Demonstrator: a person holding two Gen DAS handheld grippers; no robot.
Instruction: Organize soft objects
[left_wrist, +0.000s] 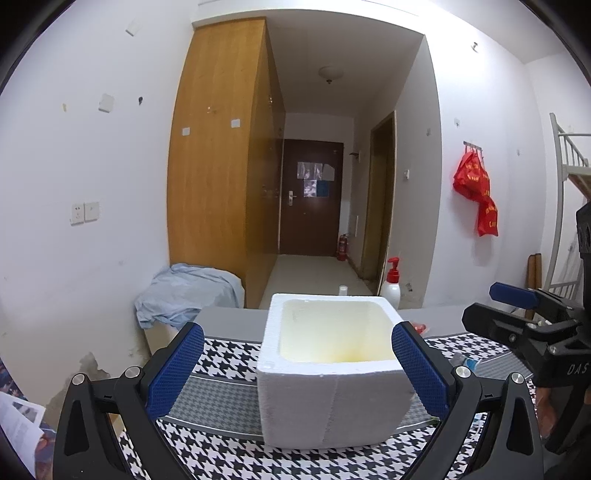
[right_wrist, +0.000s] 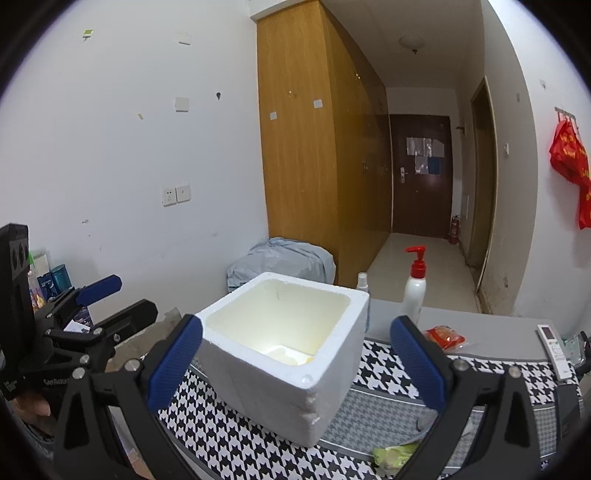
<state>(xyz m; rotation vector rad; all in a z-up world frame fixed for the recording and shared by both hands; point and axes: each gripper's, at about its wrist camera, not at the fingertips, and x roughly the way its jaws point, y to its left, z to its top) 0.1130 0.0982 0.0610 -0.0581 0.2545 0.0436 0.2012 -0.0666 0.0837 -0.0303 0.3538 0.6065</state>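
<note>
A white foam box (left_wrist: 325, 365) stands open-topped on a houndstooth cloth (left_wrist: 221, 354); in the right wrist view the foam box (right_wrist: 280, 354) holds a pale flat item at its bottom. My left gripper (left_wrist: 295, 369) is open and empty, its blue pads either side of the box's near face. My right gripper (right_wrist: 295, 362) is open and empty, just in front of the box. A green-yellow soft object (right_wrist: 395, 456) and a grey soft object (right_wrist: 428, 417) lie on the cloth by the right gripper's right finger. A red packet (right_wrist: 445, 338) lies behind.
A white pump bottle with a red top (right_wrist: 413, 288) and a small spray bottle (right_wrist: 362, 282) stand behind the box. A white remote (right_wrist: 552, 349) lies at the right. A blue-grey cloth pile (left_wrist: 184, 295) sits left beyond the table. A wooden wardrobe (left_wrist: 218, 166) stands behind.
</note>
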